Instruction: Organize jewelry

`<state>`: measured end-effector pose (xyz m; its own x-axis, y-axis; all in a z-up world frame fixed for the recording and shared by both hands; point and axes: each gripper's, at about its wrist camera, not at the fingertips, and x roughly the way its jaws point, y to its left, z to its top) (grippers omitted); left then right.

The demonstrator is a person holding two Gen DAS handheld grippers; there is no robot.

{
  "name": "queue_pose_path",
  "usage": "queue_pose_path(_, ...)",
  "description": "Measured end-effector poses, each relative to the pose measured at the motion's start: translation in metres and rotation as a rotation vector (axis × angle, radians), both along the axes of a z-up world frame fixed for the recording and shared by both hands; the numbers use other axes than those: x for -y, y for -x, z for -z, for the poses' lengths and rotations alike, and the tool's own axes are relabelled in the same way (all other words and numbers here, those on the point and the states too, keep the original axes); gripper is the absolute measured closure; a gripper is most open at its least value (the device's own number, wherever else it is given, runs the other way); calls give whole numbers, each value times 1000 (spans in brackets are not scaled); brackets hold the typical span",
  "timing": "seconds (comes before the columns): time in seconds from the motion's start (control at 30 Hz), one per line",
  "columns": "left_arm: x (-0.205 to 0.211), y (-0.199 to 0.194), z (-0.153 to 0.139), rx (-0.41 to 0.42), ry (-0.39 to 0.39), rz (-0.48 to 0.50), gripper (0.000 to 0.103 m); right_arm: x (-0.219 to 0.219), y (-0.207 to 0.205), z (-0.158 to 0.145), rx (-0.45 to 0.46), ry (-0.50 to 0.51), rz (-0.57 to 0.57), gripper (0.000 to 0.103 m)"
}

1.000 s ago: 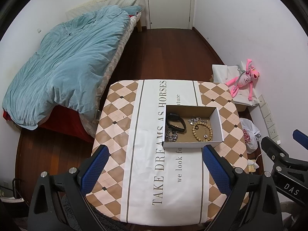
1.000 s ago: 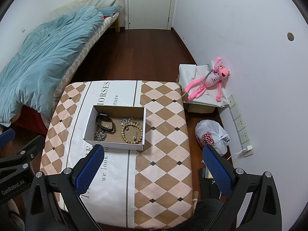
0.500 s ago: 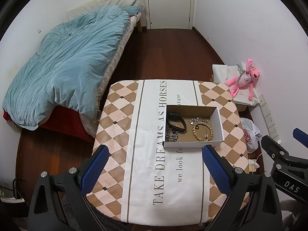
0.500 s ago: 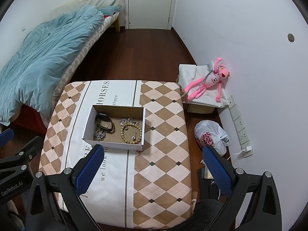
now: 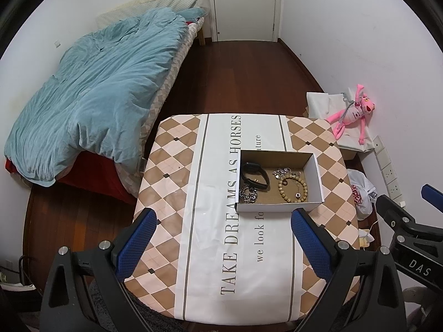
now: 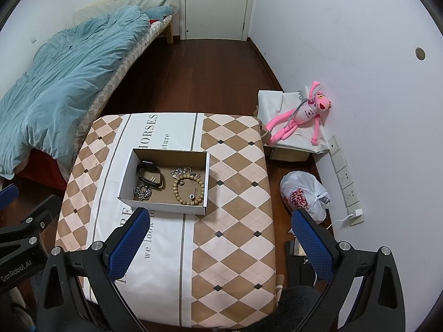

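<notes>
Both grippers, left gripper (image 5: 223, 238) and right gripper (image 6: 218, 238), released, empty. Box (image 6: 206, 182) holds apparently tangled jewelry; descend vertically, pinch beaded bracelet (image 6: 188, 190) alone.

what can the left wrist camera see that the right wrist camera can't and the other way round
Only the left wrist view shows the floor between bed and table, and the right gripper at its edge. Only the right wrist view shows the round hole in the wall, the white charger plugged in low on the wall, and the left gripper at its edge. Both show the cardboard box holding the wooden bead bracelet, black band and silver chain, plus the pink plush toy.
</notes>
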<state>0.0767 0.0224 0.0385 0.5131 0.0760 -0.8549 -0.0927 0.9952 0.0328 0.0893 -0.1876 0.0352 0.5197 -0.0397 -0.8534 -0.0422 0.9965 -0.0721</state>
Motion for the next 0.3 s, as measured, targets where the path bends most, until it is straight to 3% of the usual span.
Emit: queue_pose_path(0.3,0,1,0,8,7,1,4,1,0,0,-2,2,-2,0)
